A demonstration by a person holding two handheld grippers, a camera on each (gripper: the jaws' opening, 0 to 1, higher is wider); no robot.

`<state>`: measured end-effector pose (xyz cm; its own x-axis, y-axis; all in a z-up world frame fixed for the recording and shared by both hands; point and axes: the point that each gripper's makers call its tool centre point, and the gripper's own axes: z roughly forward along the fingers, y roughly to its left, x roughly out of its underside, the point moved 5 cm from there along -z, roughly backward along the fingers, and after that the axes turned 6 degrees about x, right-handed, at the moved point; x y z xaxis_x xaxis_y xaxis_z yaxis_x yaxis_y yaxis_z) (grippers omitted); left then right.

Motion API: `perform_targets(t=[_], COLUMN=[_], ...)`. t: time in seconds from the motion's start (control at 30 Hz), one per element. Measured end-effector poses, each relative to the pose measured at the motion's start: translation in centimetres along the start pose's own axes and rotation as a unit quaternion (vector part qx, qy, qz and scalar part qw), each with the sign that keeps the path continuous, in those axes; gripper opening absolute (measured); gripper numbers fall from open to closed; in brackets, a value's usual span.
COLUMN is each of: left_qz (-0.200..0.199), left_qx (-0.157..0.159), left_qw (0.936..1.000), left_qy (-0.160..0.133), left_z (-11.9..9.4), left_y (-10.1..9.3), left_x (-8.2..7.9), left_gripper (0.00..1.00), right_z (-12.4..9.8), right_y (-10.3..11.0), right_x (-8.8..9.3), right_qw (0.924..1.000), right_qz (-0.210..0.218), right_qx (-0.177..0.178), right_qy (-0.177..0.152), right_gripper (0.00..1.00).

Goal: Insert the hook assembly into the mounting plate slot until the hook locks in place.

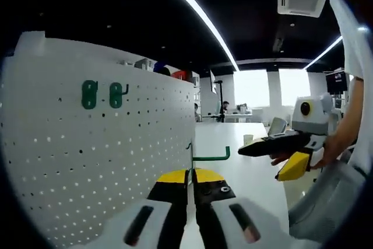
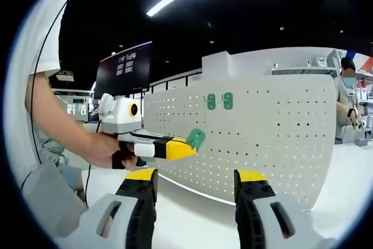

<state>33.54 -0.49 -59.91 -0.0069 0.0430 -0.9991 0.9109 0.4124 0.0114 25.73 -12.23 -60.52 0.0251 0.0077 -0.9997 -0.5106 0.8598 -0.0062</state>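
A white pegboard mounting plate stands upright on the table, with two green hooks fixed high on it. My left gripper is shut on a third green hook, whose arm sticks out to the right, just off the board's near edge. In the right gripper view the same left gripper holds the green hook close in front of the pegboard, below and left of the two mounted hooks. My right gripper is open and holds nothing; it also appears as the right gripper away from the board.
The white tabletop stretches beyond the board. A person stands behind the board's far end. A hand and forearm carry the left gripper. Desks and a monitor lie further back.
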Motion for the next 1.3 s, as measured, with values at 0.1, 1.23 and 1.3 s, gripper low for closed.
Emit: perform_targets(t=[0.1, 1.23, 1.3], left_qz=[0.002, -0.004, -0.005], left_qx=[-0.002, -0.004, -0.004], left_qw=[1.0000, 0.9999, 0.9999], left_qy=[0.000, -0.014, -0.015], left_z=[0.0, 0.4, 0.3], left_y=[-0.1, -2.5, -2.7], left_x=[-0.1, -0.6, -0.7], left_gripper=[0.02, 0.03, 0.03], right_z=[0.0, 2.7, 2.8], right_y=[0.0, 0.8, 0.9], right_x=[-0.3, -2.0, -2.0], right_qw=[0.9993, 0.9836, 0.9835], right_qz=[0.037, 0.175, 0.175], right_qx=[-0.001, -0.010, -0.009], right_qy=[-0.009, -0.043, -0.043], right_gripper=[0.50, 0.21, 0.20])
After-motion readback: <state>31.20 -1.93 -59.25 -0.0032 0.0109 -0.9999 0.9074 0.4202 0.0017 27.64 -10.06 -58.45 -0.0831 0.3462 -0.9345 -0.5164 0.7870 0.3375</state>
